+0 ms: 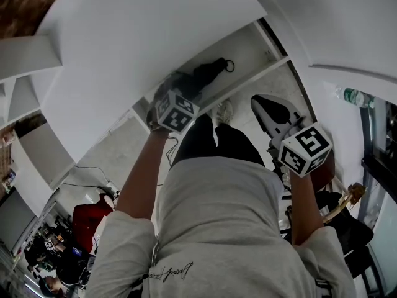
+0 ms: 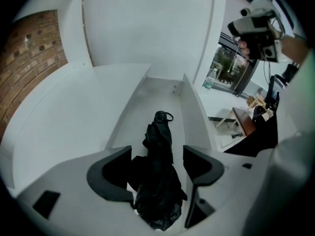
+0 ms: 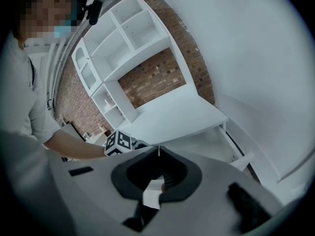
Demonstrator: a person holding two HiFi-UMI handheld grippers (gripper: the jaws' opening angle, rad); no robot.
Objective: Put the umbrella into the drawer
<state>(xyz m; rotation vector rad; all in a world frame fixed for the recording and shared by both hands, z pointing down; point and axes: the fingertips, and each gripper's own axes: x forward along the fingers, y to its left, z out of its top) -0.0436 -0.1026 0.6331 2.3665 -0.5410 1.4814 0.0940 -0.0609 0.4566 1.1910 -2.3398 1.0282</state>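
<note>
Black folded umbrella (image 2: 160, 136) is lying lengthwise in the open drawer (image 2: 191, 107), pointing straight away from the left gripper (image 2: 157, 150) pinching its bunched end, while the right gripper (image 3: 158, 151) is hovering well apart, jaws pressed together, empty.

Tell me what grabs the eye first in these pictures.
The black folded umbrella stands out against all the white. It stretches lengthwise inside the open white drawer, and the left tongs grip its near end. The right tongs are shut and empty, held off to the side, and their view looks toward a brick wall and white shelves.
</note>
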